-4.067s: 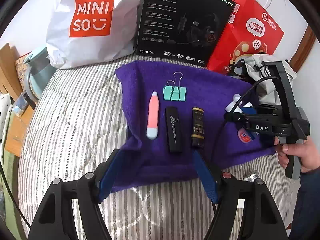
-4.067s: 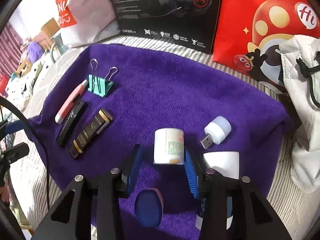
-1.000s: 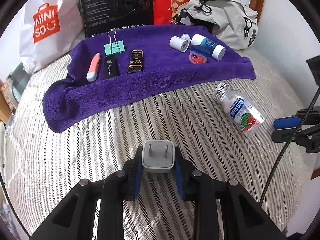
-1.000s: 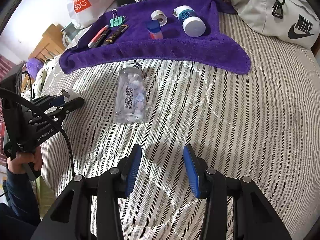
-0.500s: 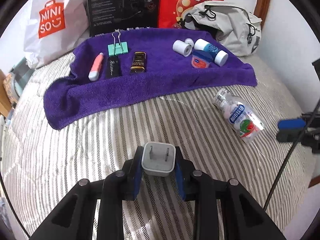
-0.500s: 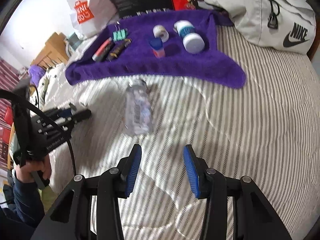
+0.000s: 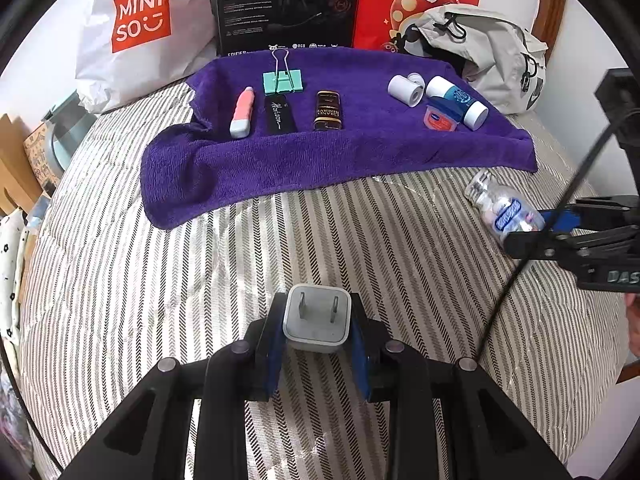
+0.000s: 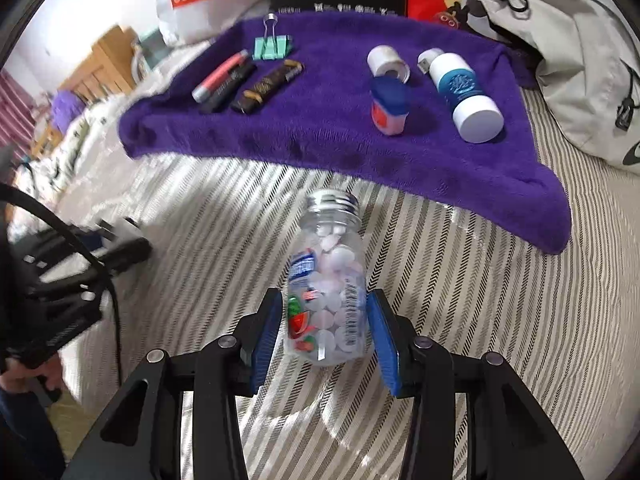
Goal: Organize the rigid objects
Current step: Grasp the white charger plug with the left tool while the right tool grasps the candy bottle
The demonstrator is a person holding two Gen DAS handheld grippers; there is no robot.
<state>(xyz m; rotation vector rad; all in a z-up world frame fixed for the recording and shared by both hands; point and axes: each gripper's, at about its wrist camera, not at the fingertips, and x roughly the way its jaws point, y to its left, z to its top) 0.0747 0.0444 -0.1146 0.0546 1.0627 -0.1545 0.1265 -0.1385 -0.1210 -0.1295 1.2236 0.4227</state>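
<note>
My left gripper (image 7: 317,332) is shut on a white charger plug (image 7: 318,316), prongs facing forward, held over the striped bed short of the purple towel (image 7: 360,160). My right gripper (image 8: 324,320) is open, with its blue pads on either side of a clear tablet bottle (image 8: 332,280) that lies on the bed, silver cap toward the towel (image 8: 320,140). A small gap shows at each pad. On the towel's left lie a pink tube (image 7: 243,112), a black stick (image 7: 280,114), a brown stick (image 7: 328,111) and a green binder clip (image 7: 283,80). On its right lie a white roll (image 7: 405,90), a small jar (image 7: 440,117) and a blue-white bottle (image 7: 460,102).
A white shopping bag (image 7: 144,28), a black box (image 7: 286,4) and a red bag (image 7: 416,0) stand behind the towel. A grey backpack (image 7: 496,56) lies at the back right. Wooden furniture (image 8: 100,68) stands beyond the bed's left edge.
My right gripper has moved forward and down, so the tablet bottle now lies between its pads. My left gripper, still holding the charger, has come closer to the towel.
</note>
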